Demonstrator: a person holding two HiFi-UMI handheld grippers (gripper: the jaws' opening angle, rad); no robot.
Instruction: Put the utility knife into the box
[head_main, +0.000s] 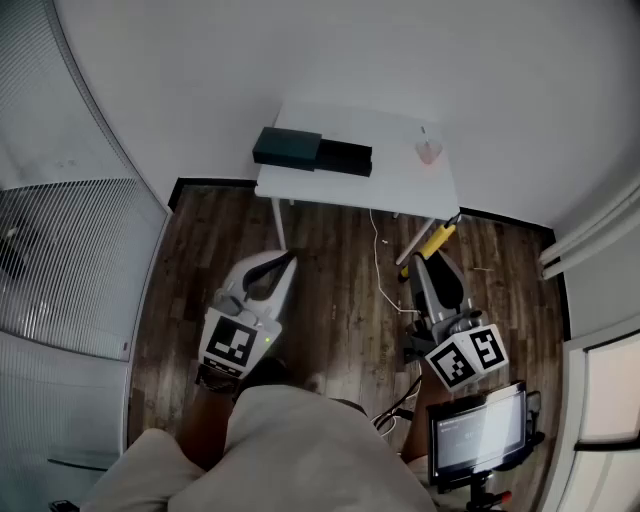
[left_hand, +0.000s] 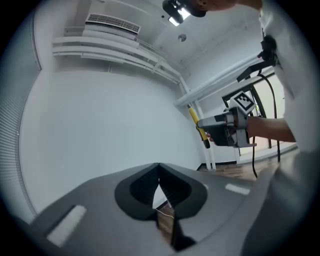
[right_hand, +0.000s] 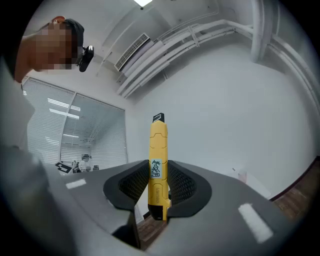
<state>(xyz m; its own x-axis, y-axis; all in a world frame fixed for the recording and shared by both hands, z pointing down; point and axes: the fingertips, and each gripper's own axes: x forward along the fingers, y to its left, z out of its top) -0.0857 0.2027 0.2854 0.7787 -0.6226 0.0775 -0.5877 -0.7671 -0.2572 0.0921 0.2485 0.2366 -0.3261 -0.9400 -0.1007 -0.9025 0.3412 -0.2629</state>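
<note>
One knife (right_hand: 158, 150) was clamped in right gripper (right_hand: 159, 186) | left gripper (left_hand: 159, 176) jaws were pressed together, empty | step: carry | next: box (head_main: 288, 148), well apart, judged to need approaching.

yellow utility knife (right_hand: 158, 165), black tip, clamped in right gripper (right_hand: 159, 189); dark box (head_main: 288, 148) on white table (head_main: 400, 175), well apart.

A white table (head_main: 400, 180) is set vs. the wall, on a dark wood floor (head_main: 340, 300). A pink cup (head_main: 429, 151) is seen upright near the table's right rear corner. A white cable (head_main: 381, 255) is trailed from under the table across the floor. A lit screen (head_main: 478, 430) is mounted at bottom right. Blinds (head_main: 70, 260) are seen at left. An AC unit (left_hand: 111, 23) & pipes (left_hand: 120, 52) are fixed near the ceiling.
</note>
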